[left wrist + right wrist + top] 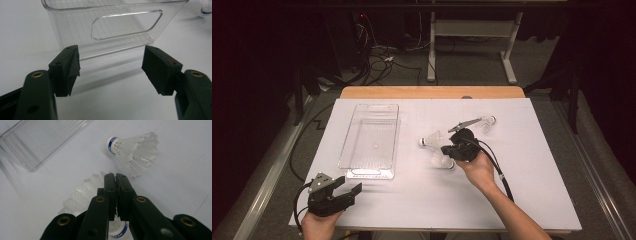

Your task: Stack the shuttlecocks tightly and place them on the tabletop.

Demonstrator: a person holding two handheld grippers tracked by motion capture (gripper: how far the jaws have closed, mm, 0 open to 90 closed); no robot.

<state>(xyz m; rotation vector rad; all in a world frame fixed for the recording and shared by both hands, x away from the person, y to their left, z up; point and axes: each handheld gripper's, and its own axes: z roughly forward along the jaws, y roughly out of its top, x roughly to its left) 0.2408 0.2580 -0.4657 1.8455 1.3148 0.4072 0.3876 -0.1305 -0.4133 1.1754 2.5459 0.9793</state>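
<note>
Right gripper view: my right gripper (115, 178) is clamped on the skirt of a shuttlecock (82, 196), jaws nearly together, its cork with the blue band down by the jaw bases. A second shuttlecock (132, 148) lies on its side just beyond on the white table (175, 182). In the high view the right gripper (451, 150) sits right of the clear bin (371, 172), a third shuttlecock (486, 122) farther back. My left gripper (346, 191) hangs near the table's front edge, jaws wide apart, nothing between them, facing the bin's end wall. Likely job: shuttlecocks into the bin. Risks, as I judge them: the pinch is on thin feathers, so it could crush them or slip if I swing fast; the held skirt may brush the nearby shuttlecock and roll it off; a light bin could skid if I clip its rim.
</note>
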